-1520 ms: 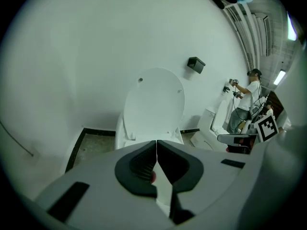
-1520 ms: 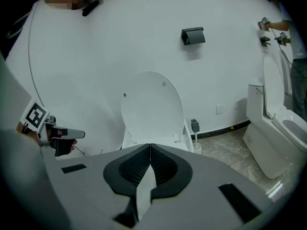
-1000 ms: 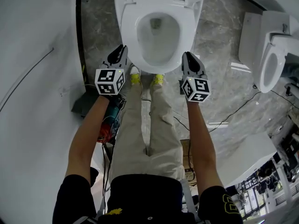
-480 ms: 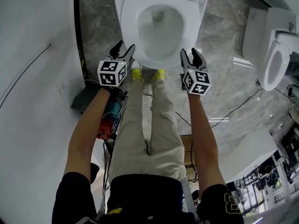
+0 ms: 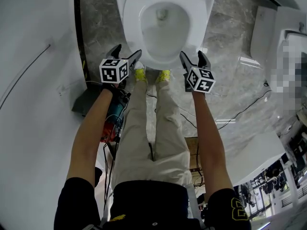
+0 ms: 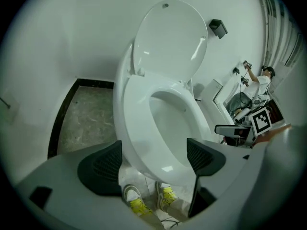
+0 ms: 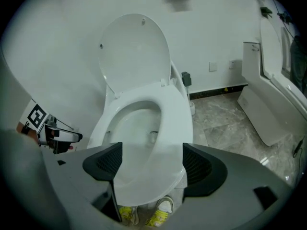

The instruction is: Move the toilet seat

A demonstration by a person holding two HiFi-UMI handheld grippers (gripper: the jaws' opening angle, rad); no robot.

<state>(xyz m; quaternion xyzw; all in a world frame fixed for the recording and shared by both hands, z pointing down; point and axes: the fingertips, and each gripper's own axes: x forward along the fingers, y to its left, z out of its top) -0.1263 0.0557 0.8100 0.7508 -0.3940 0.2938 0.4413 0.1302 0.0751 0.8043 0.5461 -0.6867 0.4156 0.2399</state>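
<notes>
Left gripper [image 5: 127, 51] and right gripper [image 5: 192, 54] now closer to white oval plastic toilet seat [image 5: 131, 25], jaws just opening | both pairs wide apart, gripping nothing | seat top centre, lowered flat.

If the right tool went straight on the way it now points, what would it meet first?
Probably the front rim of the toilet seat, which lies between the jaws of the right tool; they have just been opening and do not press on it. How far off is hard to judge.
</notes>
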